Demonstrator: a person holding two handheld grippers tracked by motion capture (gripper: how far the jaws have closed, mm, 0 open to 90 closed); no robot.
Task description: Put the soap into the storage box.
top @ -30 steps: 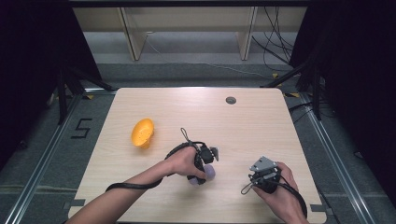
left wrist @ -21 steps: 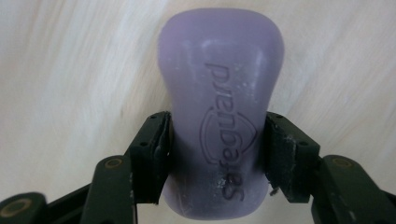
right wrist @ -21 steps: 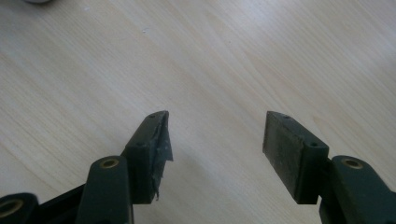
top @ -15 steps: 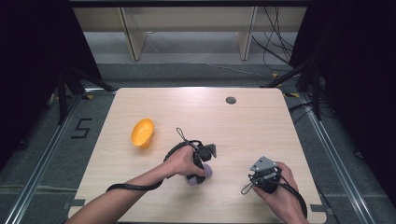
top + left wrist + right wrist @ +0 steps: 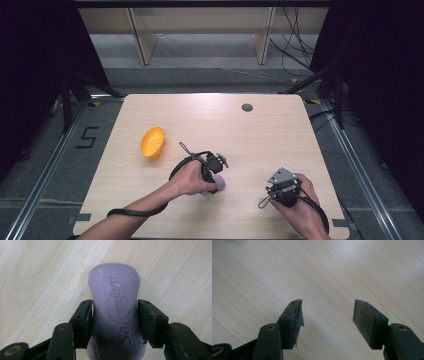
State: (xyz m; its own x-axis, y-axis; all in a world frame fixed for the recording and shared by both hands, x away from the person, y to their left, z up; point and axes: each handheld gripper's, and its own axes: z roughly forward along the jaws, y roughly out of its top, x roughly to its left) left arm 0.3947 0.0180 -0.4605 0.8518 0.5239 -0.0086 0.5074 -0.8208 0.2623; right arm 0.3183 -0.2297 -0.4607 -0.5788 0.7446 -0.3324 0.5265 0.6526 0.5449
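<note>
One purple soap bar (image 5: 115, 315) is clamped across its width in the left hand-held gripper (image 5: 115, 320), long axis parallel to the jaws. One orange object (image 5: 152, 142) lies on the desk (image 5: 280, 135). The right hand-held gripper (image 5: 328, 315) stands open and empty.

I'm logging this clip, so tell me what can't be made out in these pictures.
- Purple Safeguard soap bar: near end cut off by the bottom edge in the left gripper view; mostly hidden under the left hand in the high view.
- Orange oval object: too small in the high view to identify.
- Small dark round spot on the light wooden table: too small to identify.
</note>
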